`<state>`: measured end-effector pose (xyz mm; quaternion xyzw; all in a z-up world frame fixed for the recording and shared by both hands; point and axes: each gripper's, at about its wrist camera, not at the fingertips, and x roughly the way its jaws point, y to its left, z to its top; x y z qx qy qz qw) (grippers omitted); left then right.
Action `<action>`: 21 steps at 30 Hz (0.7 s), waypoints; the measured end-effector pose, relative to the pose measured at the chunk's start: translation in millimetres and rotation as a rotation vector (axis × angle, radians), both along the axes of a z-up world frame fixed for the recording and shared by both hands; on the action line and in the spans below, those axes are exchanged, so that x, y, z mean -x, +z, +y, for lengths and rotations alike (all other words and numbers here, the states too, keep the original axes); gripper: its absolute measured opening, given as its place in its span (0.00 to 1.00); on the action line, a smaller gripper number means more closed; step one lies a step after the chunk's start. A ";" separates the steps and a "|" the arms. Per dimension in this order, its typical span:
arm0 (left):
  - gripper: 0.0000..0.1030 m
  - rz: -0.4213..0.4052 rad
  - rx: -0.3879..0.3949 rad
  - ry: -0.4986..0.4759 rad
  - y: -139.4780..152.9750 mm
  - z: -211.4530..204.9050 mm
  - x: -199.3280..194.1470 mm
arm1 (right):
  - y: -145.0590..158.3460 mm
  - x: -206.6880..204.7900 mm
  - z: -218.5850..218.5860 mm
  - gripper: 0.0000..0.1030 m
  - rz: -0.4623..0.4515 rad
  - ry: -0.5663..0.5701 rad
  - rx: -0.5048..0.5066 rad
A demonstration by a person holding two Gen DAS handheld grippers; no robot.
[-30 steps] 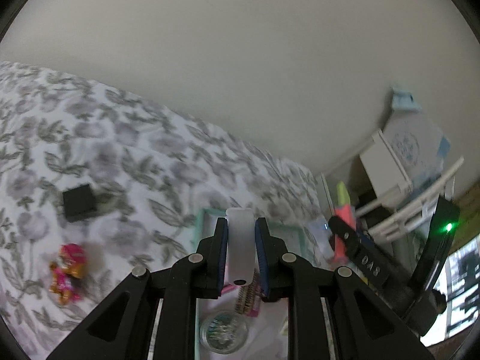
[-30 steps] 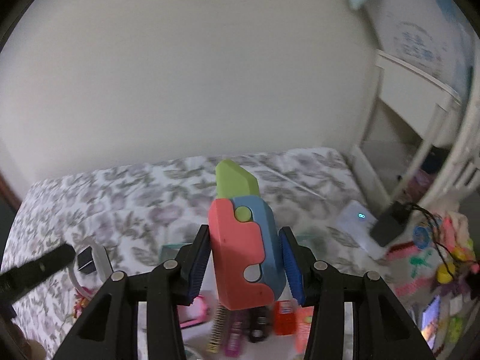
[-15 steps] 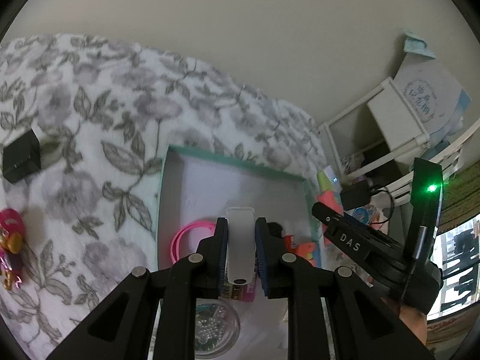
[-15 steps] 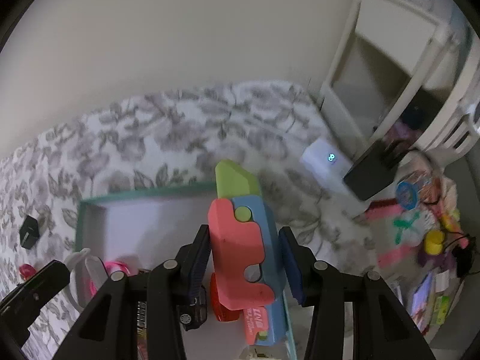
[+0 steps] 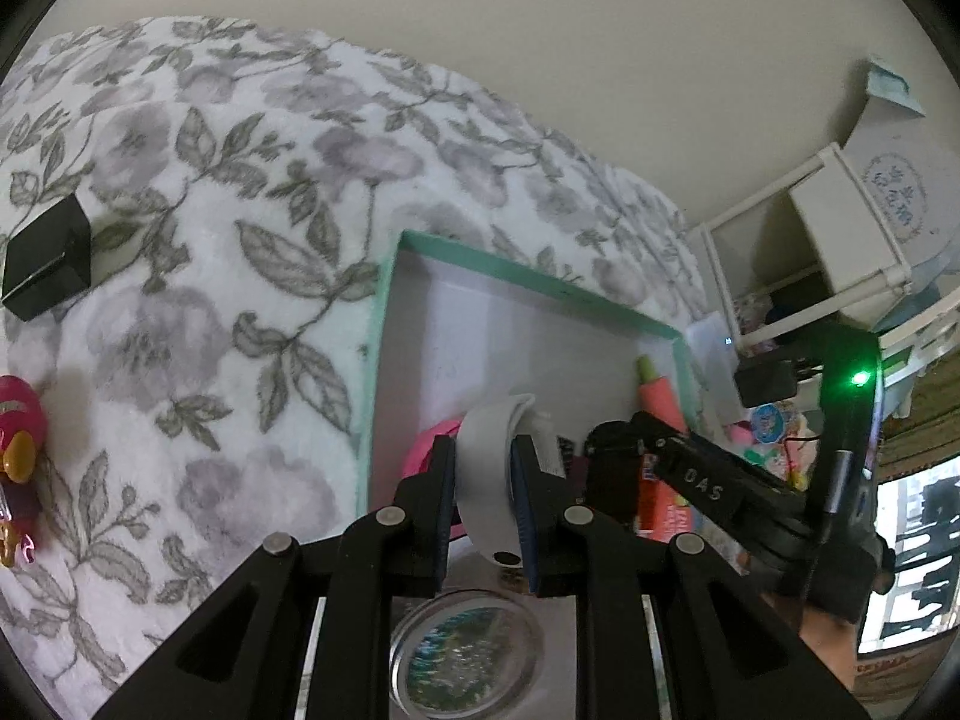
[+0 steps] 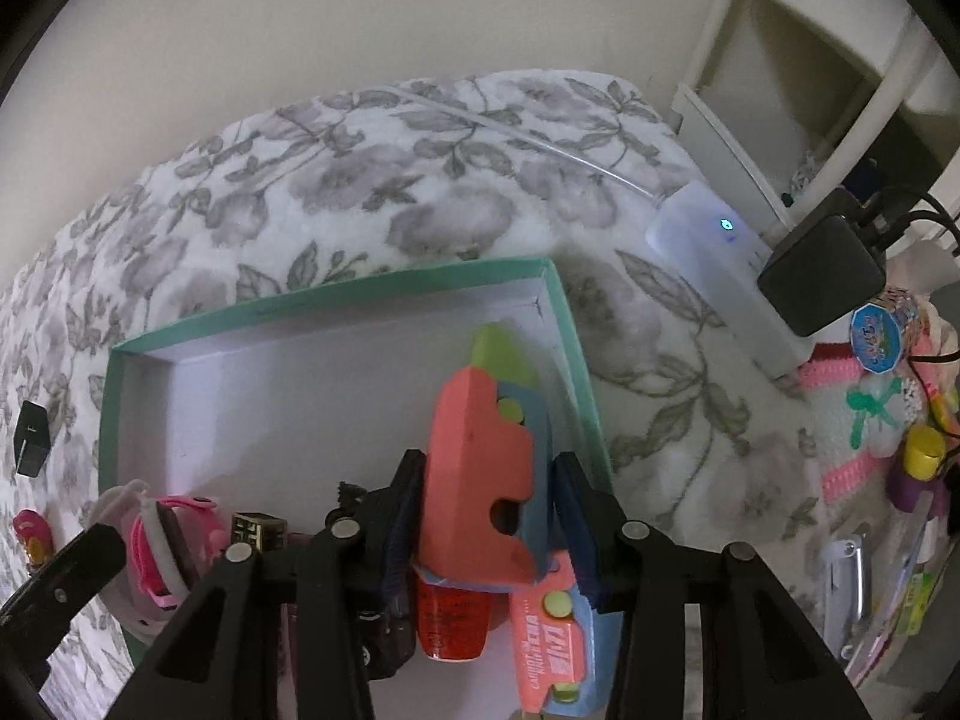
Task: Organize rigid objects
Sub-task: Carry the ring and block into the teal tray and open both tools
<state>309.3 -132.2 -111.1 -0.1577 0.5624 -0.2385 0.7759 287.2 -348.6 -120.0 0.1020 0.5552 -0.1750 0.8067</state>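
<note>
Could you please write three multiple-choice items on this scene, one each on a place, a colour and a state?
1. Where does the small black box lie?
A. inside the tray
B. on the floral blanket, outside the tray
C. on the white shelf

2. What colour is the tray's rim?
A. teal green
B. yellow
C. black

3. What is the right hand-held gripper doing?
A. hanging open and empty
B. clamping the red, blue and green toy
C. gripping the pink ring

Answers: 1 B, the box sits on the blanket left of the tray; 2 A, the rim is teal; 3 B, both pads press the toy's sides.

round clear case (image 5: 465,669) half hidden by jaws, pink toy (image 5: 18,450) cut off
</note>
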 end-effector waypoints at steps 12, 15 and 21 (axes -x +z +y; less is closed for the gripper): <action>0.21 0.054 -0.035 0.014 -9.6 4.2 -2.0 | 0.2 -1.3 3.7 0.46 0.018 0.009 0.018; 0.39 0.080 -0.015 0.023 -9.7 3.7 -4.0 | 4.3 -1.9 2.2 0.49 0.009 0.010 0.020; 0.42 0.064 -0.009 0.018 2.1 3.4 -3.0 | 23.5 1.1 3.0 0.56 -0.029 0.011 0.051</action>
